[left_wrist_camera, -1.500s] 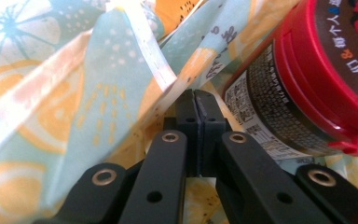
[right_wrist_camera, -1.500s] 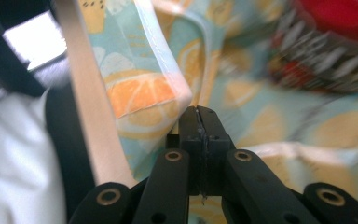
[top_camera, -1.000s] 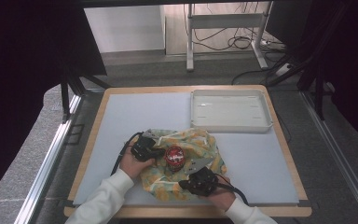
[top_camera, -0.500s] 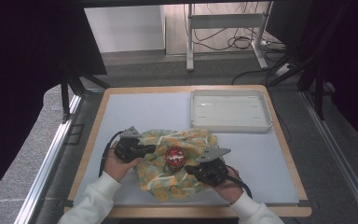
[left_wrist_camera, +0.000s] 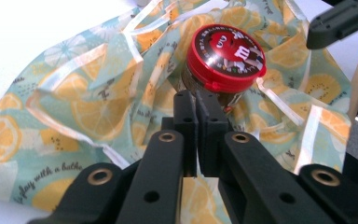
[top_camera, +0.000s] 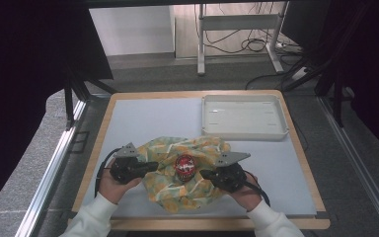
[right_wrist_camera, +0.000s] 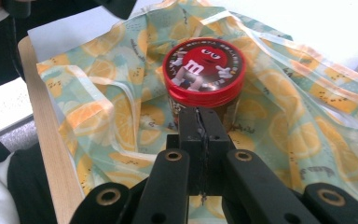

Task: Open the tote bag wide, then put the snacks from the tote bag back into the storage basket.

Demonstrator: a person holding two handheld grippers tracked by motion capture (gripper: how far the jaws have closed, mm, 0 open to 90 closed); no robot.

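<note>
Since the earlier frame both hands have drawn apart: the left gripper (top_camera: 150, 167) has slid toward the lower left of the high view, the right gripper (top_camera: 206, 174) to the right, so the jar (top_camera: 185, 167) now stands uncovered between them on the cloth (top_camera: 197, 148). The left jaws have just been opening slightly, with no cloth visible between them; they stand nearly together. The right jaws are closed, and whether cloth is pinched cannot be told. The gripper views show the jar's red printed lid (right_wrist_camera: 203, 70), just beyond each set of tips; the high view adds the white tray (top_camera: 243, 117) at upper right on the table (top_camera: 128, 118).
</note>
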